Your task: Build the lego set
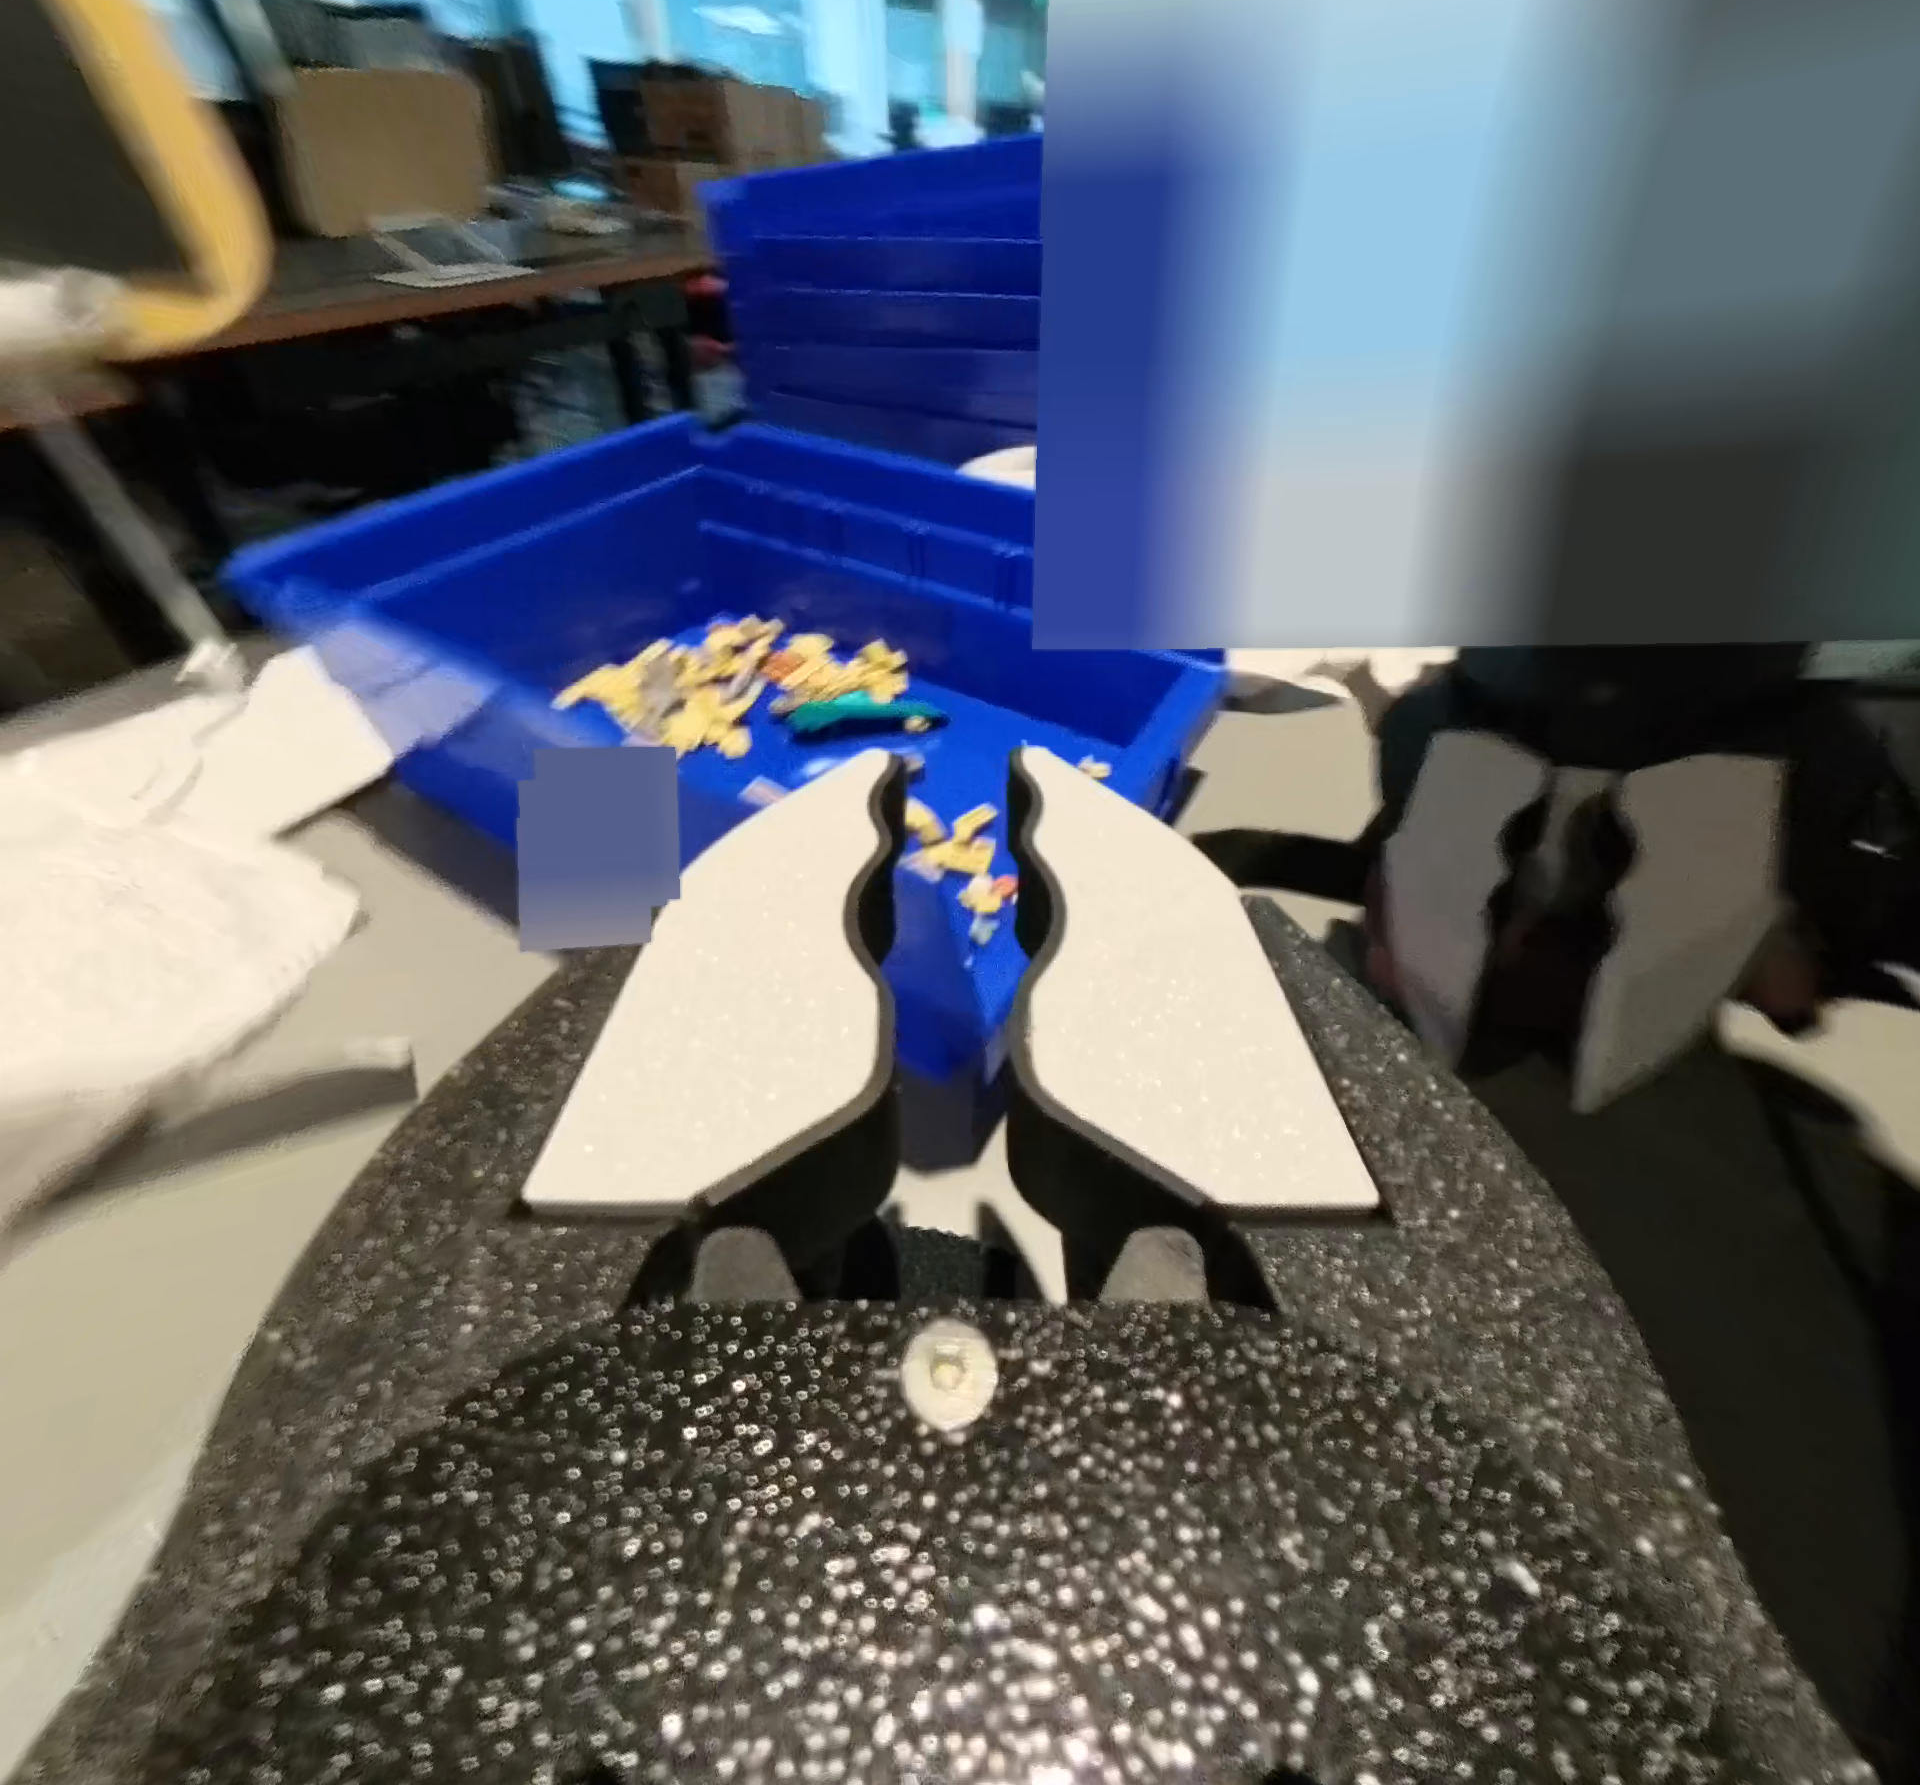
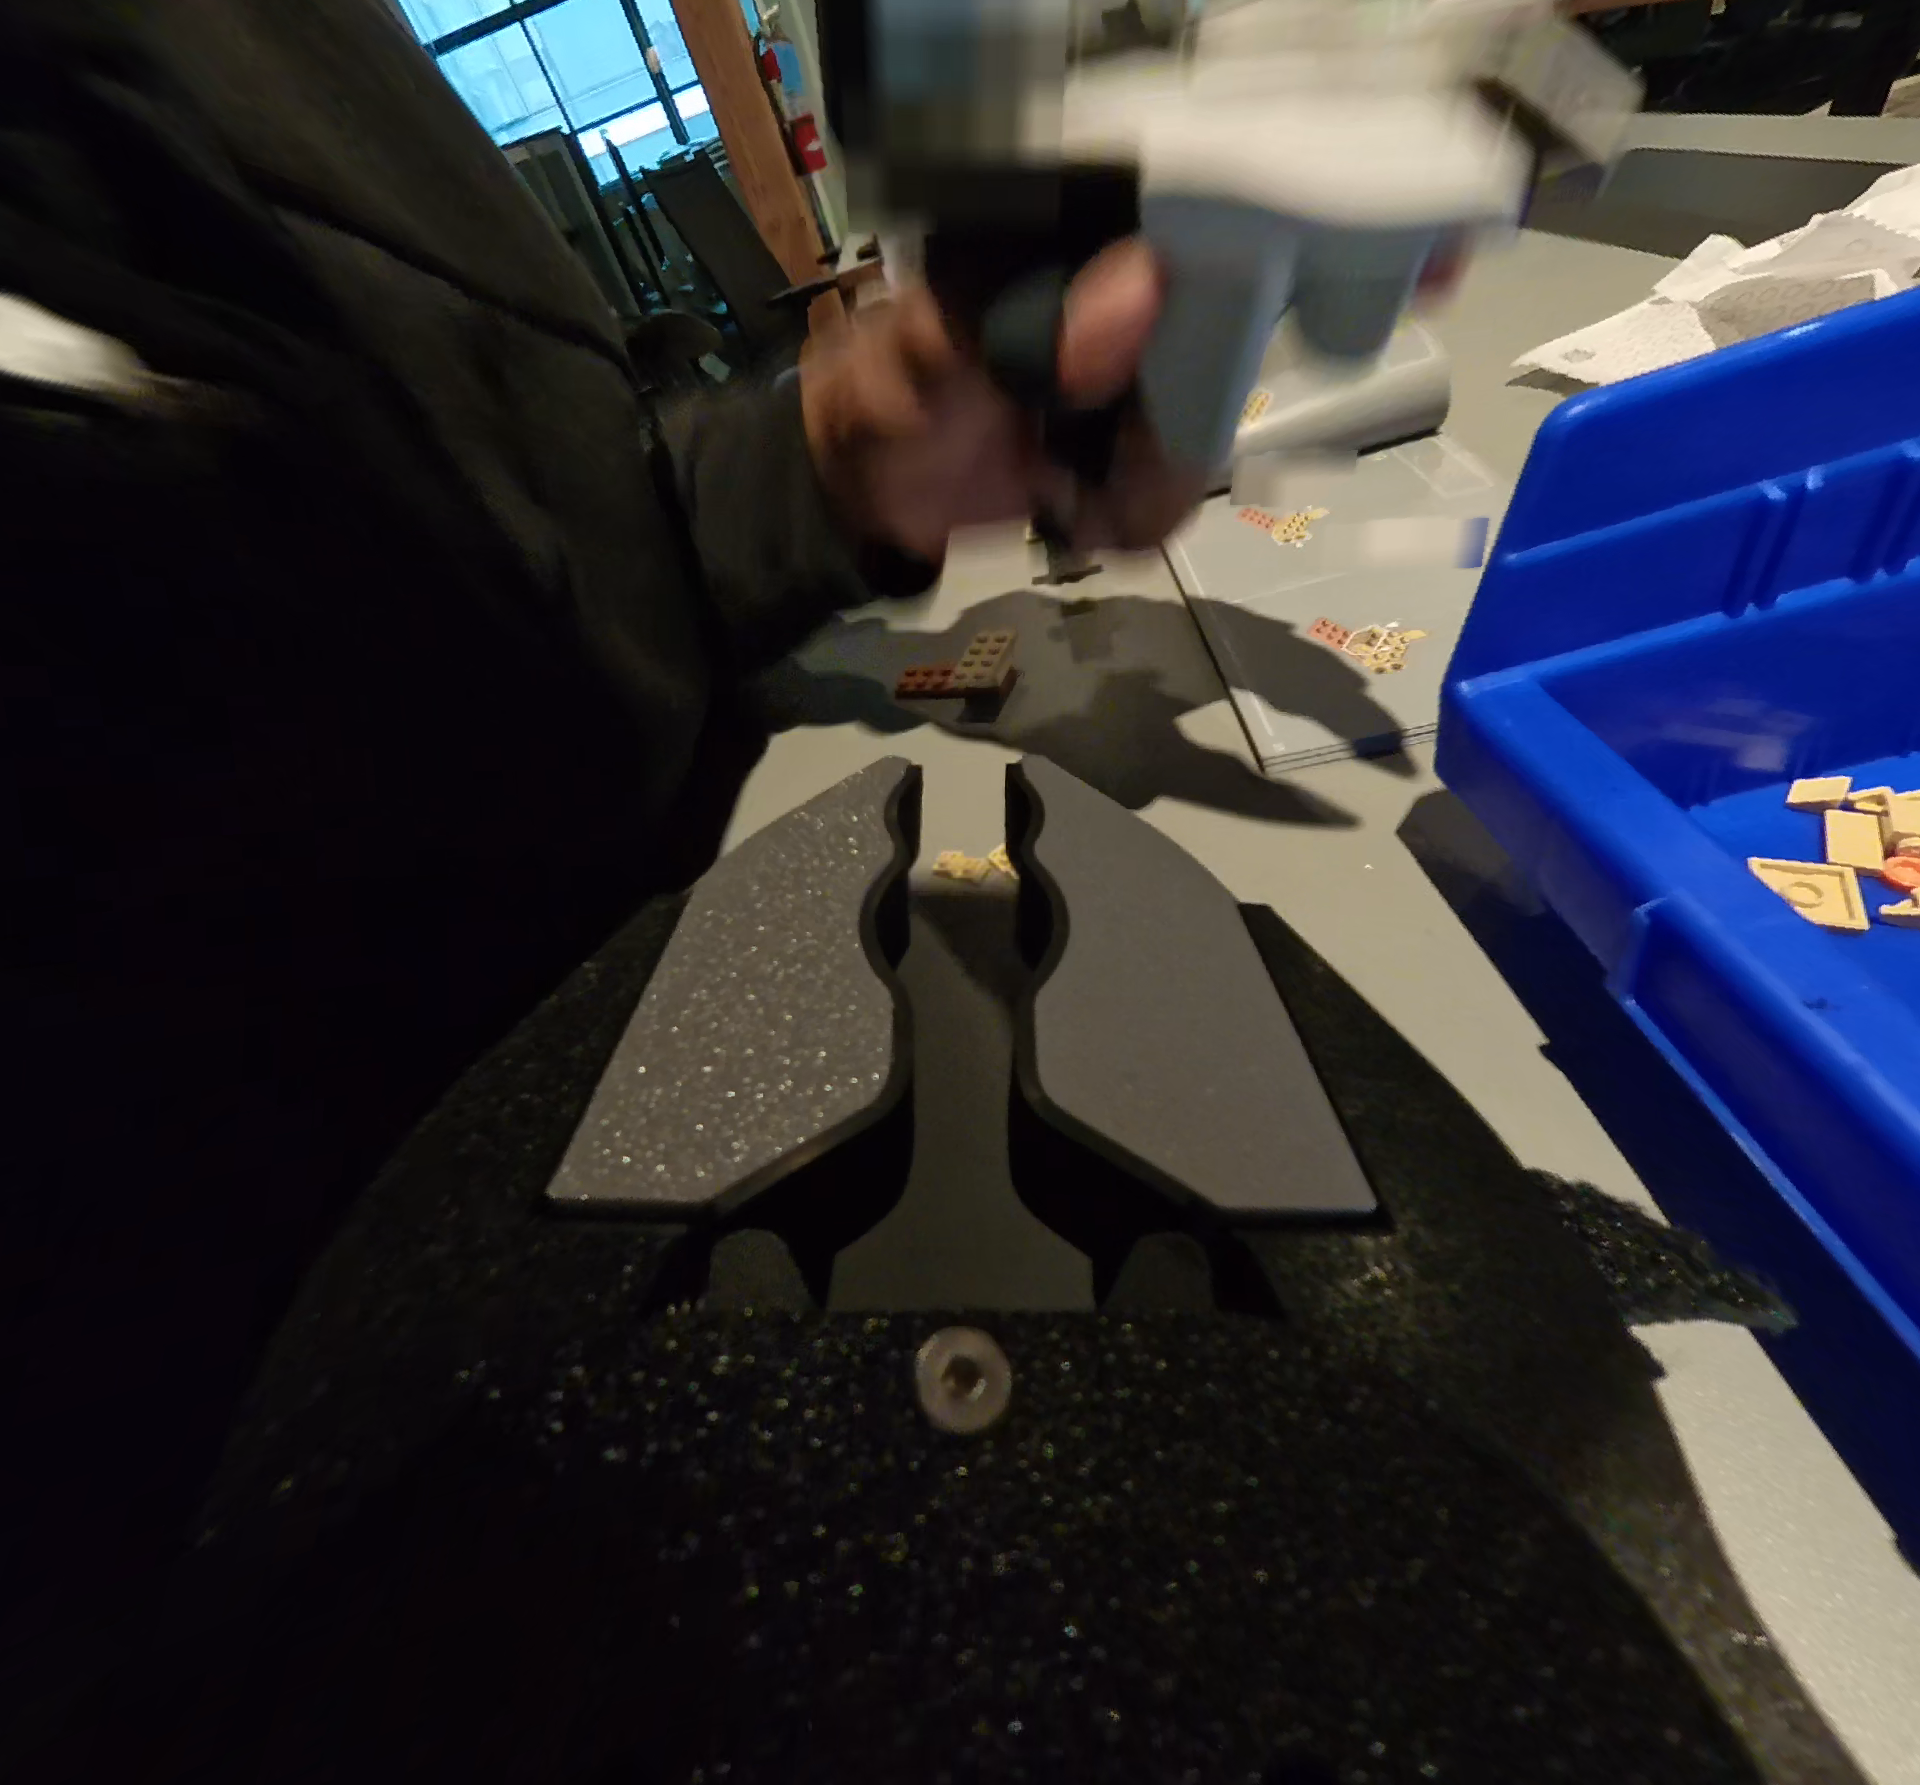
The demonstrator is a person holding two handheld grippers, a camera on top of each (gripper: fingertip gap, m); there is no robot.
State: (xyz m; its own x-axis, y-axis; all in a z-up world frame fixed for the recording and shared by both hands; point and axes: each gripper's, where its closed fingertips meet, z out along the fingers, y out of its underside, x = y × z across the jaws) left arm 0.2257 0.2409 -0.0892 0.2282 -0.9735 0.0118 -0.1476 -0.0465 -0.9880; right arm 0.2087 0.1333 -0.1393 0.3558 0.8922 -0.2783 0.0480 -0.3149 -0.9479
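My left gripper point(image 1: 958, 767) is open and empty, its grey fingers held above the near edge of a blue bin point(image 1: 436, 592). Loose yellow and tan Lego pieces point(image 1: 727, 686) and a teal piece point(image 1: 842, 717) lie in the bin. My right gripper point(image 2: 962, 774) is open and empty, low over the grey table. A small tan piece point(image 2: 971, 865) lies on the table between its fingertips. A joined brown and tan plate assembly point(image 2: 961, 677) lies just beyond. The right gripper also shows in the left wrist view point(image 1: 1548, 956).
An open instruction booklet point(image 2: 1340, 634) lies on the table beyond the plates. A person's hand point(image 2: 935, 426) holds the blurred left gripper above it. The blue bin point(image 2: 1621, 914) stands at the right. A stack of blue bins point(image 1: 883, 301) stands behind. White paper point(image 1: 135, 883) lies at the left.
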